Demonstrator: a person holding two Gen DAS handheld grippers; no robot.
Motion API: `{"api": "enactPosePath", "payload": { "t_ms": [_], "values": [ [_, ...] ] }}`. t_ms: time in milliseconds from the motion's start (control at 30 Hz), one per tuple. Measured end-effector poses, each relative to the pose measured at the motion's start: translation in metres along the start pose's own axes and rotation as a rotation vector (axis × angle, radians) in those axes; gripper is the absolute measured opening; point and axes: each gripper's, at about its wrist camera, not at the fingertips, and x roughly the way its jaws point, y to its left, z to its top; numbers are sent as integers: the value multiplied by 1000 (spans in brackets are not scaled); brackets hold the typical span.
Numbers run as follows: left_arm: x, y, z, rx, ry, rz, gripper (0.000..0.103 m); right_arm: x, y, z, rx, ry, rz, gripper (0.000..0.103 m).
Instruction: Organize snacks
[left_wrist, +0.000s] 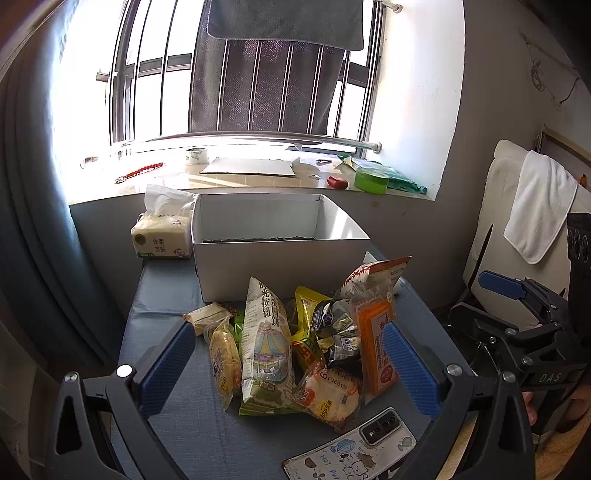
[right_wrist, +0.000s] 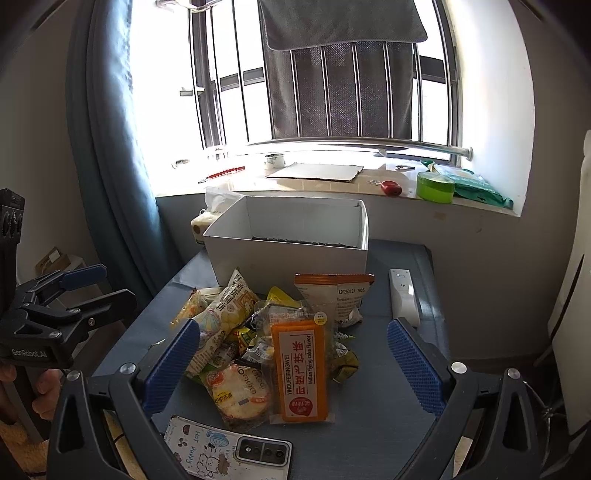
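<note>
A pile of snack packets lies on the blue table (left_wrist: 173, 295) in front of an open white box (left_wrist: 280, 258). It holds a tall white-green biscuit bag (left_wrist: 264, 347), an orange flying-cake pack (left_wrist: 376, 347) (right_wrist: 301, 369), a round rice-cracker pack (left_wrist: 328, 395) (right_wrist: 240, 391), yellow packets and an orange-white bag (right_wrist: 332, 295). My left gripper (left_wrist: 291, 363) is open and empty, just short of the pile. My right gripper (right_wrist: 295, 363) is open and empty, with the orange pack between its fingers' line. The white box (right_wrist: 288, 254) looks empty of snacks.
A phone in a cartoon case (left_wrist: 351, 450) (right_wrist: 225, 450) lies at the table's near edge. A white remote (right_wrist: 402, 295) lies right of the pile. A tissue pack (left_wrist: 162, 236) stands left of the box. The windowsill behind holds tape, cardboard and a green tub (left_wrist: 371, 181).
</note>
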Motion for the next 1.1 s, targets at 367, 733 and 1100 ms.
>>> {"api": "enactPosePath", "payload": {
  "t_ms": [367,733,1100],
  "values": [
    [2,2,0,-3,4,6,103,2,1,-1,-6,9,2,103],
    [3,-1,0,7,7,7,103,2,2,0,-5,10,1,103],
    [4,-1,0,8,9,6,103,3,2,-2,-4,11,4,103]
  ]
}}
